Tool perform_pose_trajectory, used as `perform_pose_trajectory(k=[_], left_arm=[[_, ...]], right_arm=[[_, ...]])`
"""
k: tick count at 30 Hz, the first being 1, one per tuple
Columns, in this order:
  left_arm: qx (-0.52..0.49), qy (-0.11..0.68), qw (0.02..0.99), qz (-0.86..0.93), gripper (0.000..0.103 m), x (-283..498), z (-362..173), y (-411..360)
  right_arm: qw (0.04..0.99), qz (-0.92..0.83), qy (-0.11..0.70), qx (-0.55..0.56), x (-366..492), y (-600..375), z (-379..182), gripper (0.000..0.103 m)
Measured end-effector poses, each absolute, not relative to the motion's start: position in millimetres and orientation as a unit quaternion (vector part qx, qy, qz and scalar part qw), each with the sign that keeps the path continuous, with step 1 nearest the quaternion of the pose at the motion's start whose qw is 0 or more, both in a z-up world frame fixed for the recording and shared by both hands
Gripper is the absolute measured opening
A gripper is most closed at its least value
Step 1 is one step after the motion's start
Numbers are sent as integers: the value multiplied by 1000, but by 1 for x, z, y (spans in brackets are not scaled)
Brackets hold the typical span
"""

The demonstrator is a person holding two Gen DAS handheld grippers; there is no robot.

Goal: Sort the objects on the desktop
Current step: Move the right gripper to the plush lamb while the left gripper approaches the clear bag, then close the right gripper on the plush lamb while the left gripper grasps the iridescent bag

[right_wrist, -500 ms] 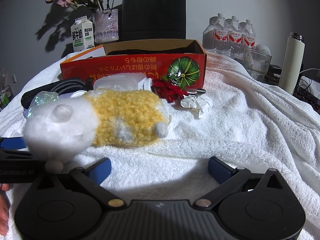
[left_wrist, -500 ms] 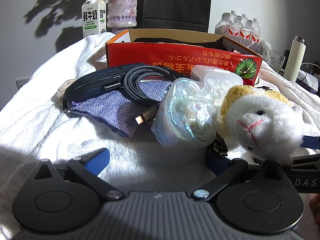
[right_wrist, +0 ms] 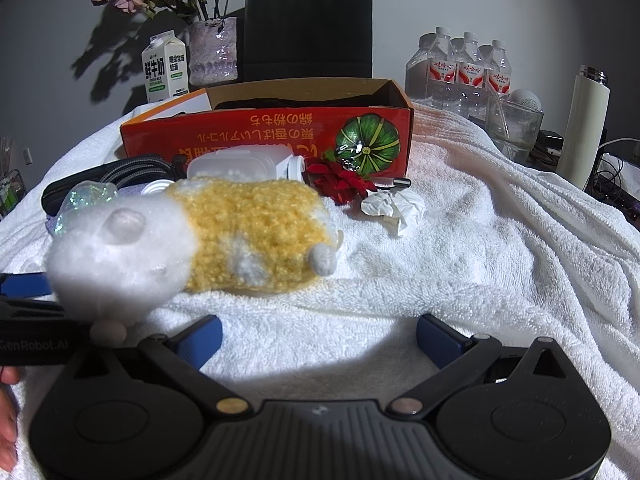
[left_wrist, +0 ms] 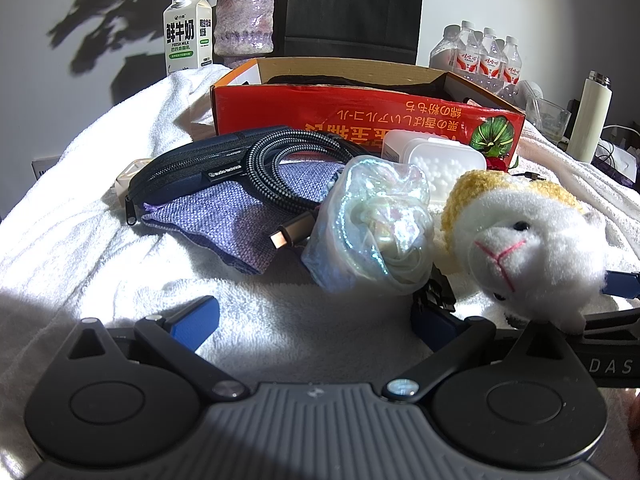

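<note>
I am holding the left gripper (left_wrist: pixel 314 318) angled down over the white towel (left_wrist: pixel 80 248), jaws spread wide on nothing; the iridescent pouch (left_wrist: pixel 372 228) is lying just beyond them. My right gripper (right_wrist: pixel 318 336) is tilting likewise, released, plush toy (right_wrist: pixel 200 240) sitting ahead-left.

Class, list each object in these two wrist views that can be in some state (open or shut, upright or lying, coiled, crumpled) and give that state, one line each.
left gripper: open, empty
right gripper: open, empty
red cardboard box: open top
plush toy: lying on its side
zip pouch: zipped shut
braided cable: coiled
milk carton: upright, closed
white flask: upright, capped
tissue: crumpled
</note>
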State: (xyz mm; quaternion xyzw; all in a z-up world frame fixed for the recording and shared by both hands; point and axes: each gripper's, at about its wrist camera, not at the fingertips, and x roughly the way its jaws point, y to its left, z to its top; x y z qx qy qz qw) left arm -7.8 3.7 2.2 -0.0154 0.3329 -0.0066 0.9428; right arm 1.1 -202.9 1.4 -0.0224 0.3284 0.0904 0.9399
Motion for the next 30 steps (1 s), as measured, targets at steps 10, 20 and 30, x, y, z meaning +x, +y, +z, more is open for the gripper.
perform_pose_trajectory(k=[10, 20, 30], left_arm=[[-55, 319, 945, -50, 103, -31, 17, 17], [-82, 265, 957, -87, 71, -22, 40, 32], [-84, 264, 954, -117, 35, -19, 32, 22]], right_arm=[[931, 128, 337, -46, -8, -208, 7, 103], [938, 203, 281, 24, -35, -225, 48, 76], [942, 169, 289, 33, -36, -191, 46, 81]])
